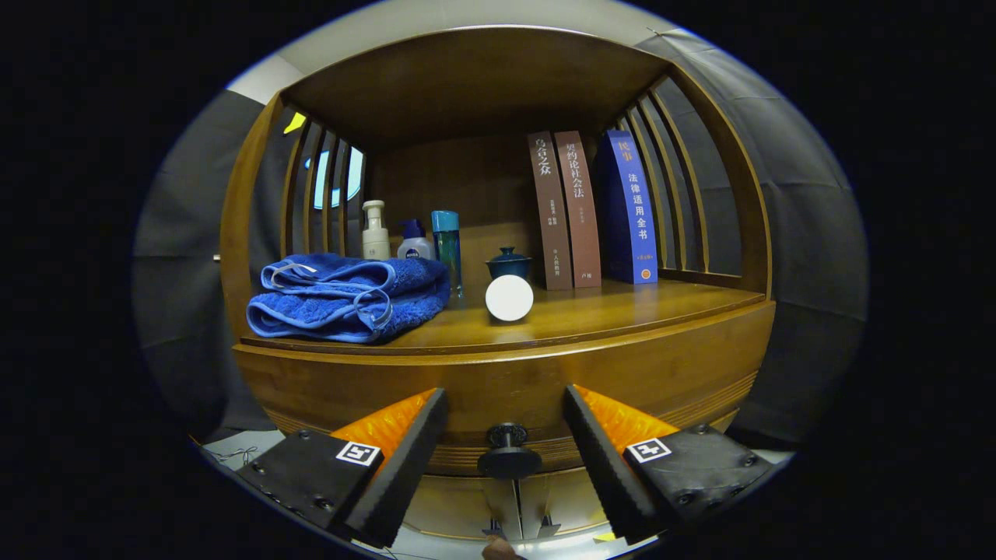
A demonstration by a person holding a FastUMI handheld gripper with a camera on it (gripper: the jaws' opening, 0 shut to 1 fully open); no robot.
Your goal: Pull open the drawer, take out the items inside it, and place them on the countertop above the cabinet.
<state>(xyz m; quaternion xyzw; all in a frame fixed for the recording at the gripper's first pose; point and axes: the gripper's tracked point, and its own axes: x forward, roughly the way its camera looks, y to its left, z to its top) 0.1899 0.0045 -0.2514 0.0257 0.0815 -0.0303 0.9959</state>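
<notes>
A wooden cabinet stands right in front of me, its drawer front [506, 385] a curved wooden band below the countertop [607, 315]. A dark round knob [509, 451] juts from the lower part of the drawer front. My gripper [506, 412] is open, with the knob in the gap between its two fingers, neither finger touching it. The drawer looks closed and its inside is hidden.
On the countertop lie a folded blue towel [350, 299], a white round object [510, 298], a dark lidded cup [510, 264], three bottles [412, 237] at the back and three upright books [595, 210]. Slatted wooden sides and a top shelf enclose the countertop.
</notes>
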